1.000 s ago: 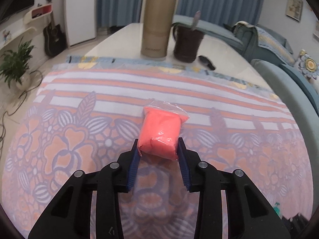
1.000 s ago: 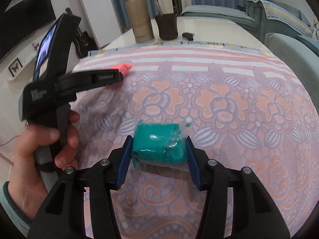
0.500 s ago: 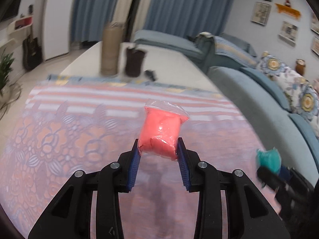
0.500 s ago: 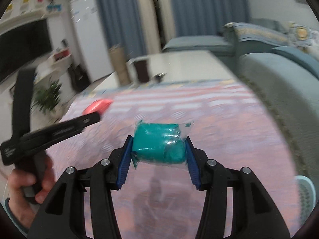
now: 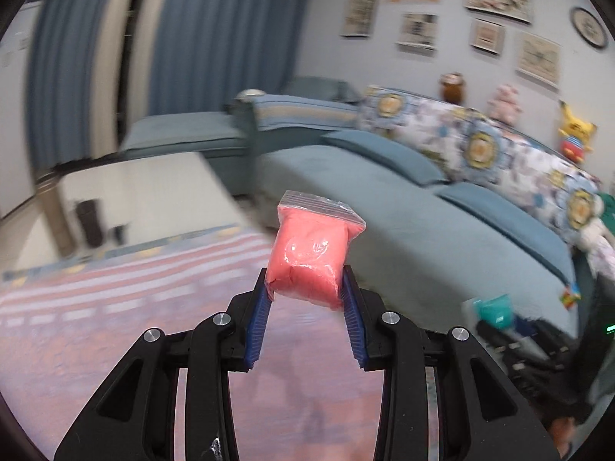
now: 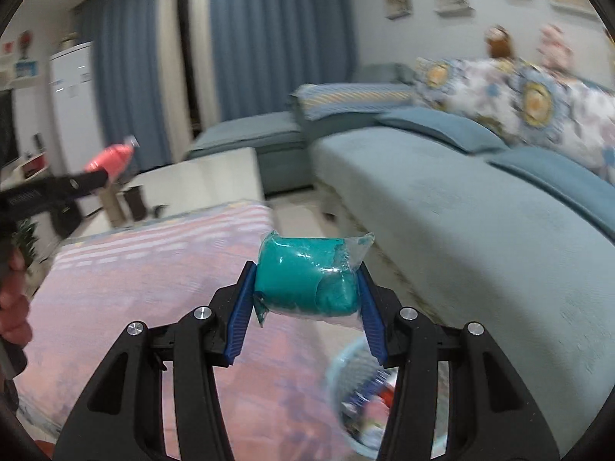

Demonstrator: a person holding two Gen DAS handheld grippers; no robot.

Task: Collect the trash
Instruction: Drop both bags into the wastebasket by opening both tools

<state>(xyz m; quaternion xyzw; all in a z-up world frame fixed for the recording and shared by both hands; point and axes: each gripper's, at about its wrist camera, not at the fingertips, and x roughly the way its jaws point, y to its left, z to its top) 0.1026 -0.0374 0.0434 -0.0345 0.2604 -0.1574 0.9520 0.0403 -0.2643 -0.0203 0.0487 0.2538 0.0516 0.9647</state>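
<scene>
The left gripper [image 5: 306,299] has its jaws clamped on the lower part of the pink bag [image 5: 312,257], which juts up and forward above the cloth-covered surface [image 5: 127,288]. The right gripper [image 6: 306,299] has its jaws clamped across the teal bag [image 6: 307,274], held over the edge of that surface, with a pale bin [image 6: 359,392] blurred just below and behind it.

The risk, I judge, is a drop short of the bin: both bags are soft, slick plastic pinched at one end, and a fast swing could let one slide out onto the floor or the sofa [image 6: 461,211].

A second ago both bags sat low over the cloth; now both are lifted and swung right, the sofa fills the far view, and the bin has come into sight.
</scene>
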